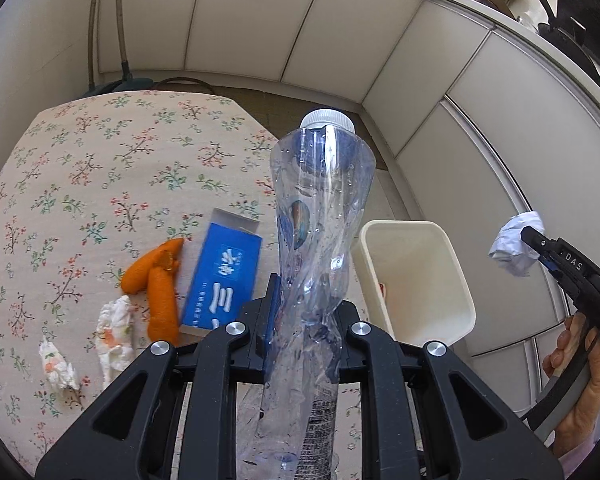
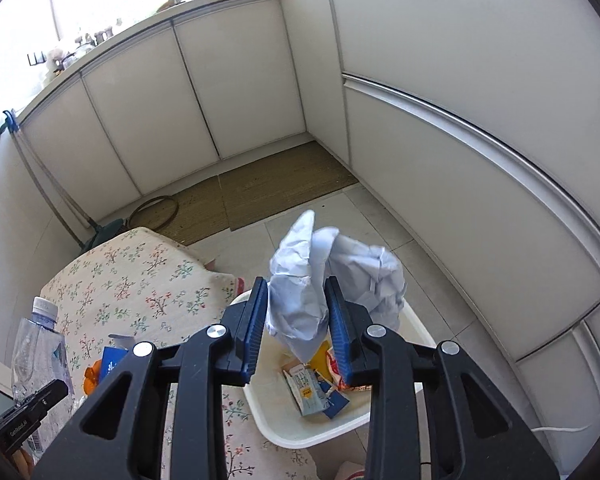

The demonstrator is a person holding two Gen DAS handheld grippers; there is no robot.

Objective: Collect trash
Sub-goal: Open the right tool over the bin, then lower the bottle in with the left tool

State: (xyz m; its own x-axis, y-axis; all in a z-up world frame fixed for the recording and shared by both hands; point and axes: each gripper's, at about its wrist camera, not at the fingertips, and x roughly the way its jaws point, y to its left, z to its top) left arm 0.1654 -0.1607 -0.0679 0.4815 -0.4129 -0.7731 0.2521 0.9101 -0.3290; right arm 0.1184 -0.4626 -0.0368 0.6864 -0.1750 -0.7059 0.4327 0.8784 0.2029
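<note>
Your right hand-held gripper [image 2: 298, 322] holds the crumpled white paper [image 2: 332, 276] between its blue pads, jaws narrow around the wad, and the white bin [image 2: 284, 436] lies directly under and just ahead of it, toward 6 o'clock of the paper in the right wrist view. Wrappers already lie in the bin's bottom. That vertical line from paper to bin is what your drop turns on: the wad hangs over the bin's far rim, part of it bulging out to 3 o'clock past the right pad, so judge that it falls inside before you let go.

Your left hand-held gripper [image 1: 306, 320] is clamped tight on the crushed clear bottle [image 1: 320, 216], long axis running toward 12 o'clock, cap [image 1: 327, 120] far from you. From it the bin [image 1: 456, 284] sits at 3 o'clock, just beside the desk [image 1: 60, 184] edge. The right hand is nearer the bin, so it likely goes first
</note>
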